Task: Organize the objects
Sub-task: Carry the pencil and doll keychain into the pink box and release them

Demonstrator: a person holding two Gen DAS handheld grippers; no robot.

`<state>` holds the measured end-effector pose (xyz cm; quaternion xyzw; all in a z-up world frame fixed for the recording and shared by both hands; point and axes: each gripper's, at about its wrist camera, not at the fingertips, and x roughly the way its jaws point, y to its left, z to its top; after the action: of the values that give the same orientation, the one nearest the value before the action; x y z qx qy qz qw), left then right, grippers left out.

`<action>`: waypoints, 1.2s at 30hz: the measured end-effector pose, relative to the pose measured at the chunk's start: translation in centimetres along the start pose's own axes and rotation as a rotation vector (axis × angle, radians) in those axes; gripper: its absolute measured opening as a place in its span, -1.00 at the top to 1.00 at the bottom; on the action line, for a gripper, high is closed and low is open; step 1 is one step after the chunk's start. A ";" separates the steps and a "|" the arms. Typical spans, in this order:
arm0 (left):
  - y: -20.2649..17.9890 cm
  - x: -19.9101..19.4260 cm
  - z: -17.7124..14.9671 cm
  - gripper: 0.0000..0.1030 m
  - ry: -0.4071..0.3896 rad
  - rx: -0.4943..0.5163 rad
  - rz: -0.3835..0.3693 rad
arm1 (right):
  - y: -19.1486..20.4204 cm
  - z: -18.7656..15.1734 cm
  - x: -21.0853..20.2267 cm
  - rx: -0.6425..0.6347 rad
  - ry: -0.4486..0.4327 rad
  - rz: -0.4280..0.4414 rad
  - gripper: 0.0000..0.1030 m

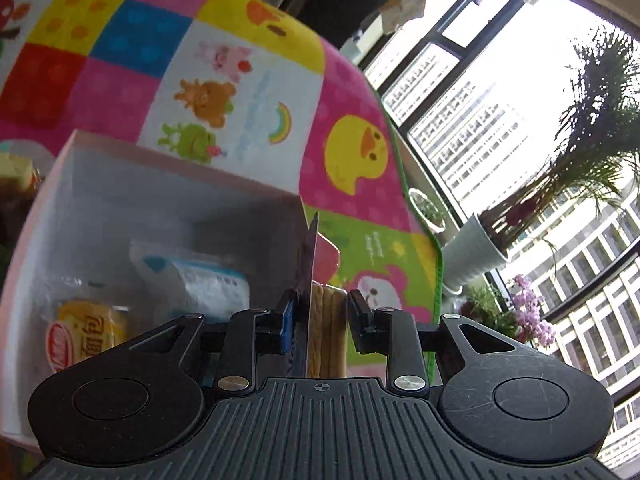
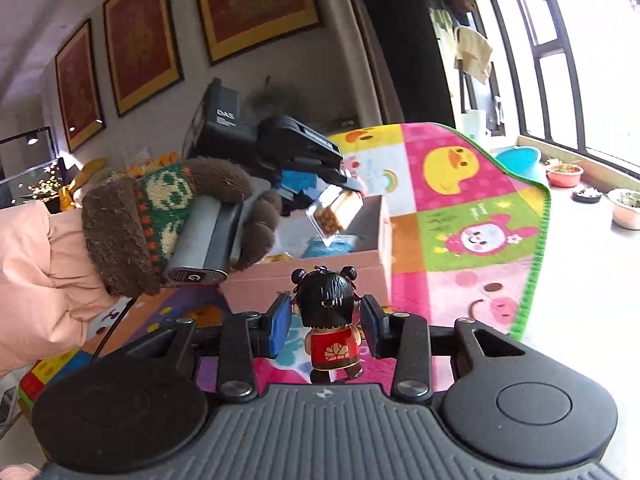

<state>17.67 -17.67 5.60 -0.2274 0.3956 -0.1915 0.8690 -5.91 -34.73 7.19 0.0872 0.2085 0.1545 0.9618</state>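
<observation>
At far left of the right wrist view, a hand (image 2: 176, 220) in a brown and green knitted glove grips the handle of the left gripper (image 2: 344, 184), whose fingers pinch a clear packet of tan biscuits (image 2: 334, 214) — tilted, held above the open pink box (image 2: 320, 276). Seen from the left wrist, that packet (image 1: 326, 332) stands edge-on between the pads, showing ridged yellow-tan wafers and a shiny dark flap. Inside the box (image 1: 100, 184) lie a yellow snack pack (image 1: 90, 336) and a blue-and-white pouch (image 1: 204, 280). Nearer, the right gripper (image 2: 326, 322) is spread around a small doll (image 2: 330, 320) — black hair buns, red top — which stands upright on the bright patchwork mat (image 2: 460, 248); whether the pads touch it is unclear.
</observation>
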 end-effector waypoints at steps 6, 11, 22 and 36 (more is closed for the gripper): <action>0.6 -2.1 -1.1 0.41 0.050 0.023 -0.003 | -1.2 0.0 1.8 0.016 0.042 -0.025 0.28; 2.1 -9.7 -1.5 0.41 -0.074 0.129 -0.082 | -1.1 1.3 2.2 -0.006 0.032 -0.040 0.28; 12.6 -18.9 -7.7 0.41 -0.110 0.280 0.142 | 6.2 13.3 13.3 -0.403 -0.050 -0.127 0.28; 19.4 -16.5 -2.2 0.41 -0.167 -0.053 0.081 | 9.5 4.8 14.0 -0.295 0.133 -0.075 -0.30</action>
<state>8.84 6.19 3.63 -0.2490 0.3357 -0.1260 0.8997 5.78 -21.65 8.53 -0.0730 0.2499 0.1528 0.9533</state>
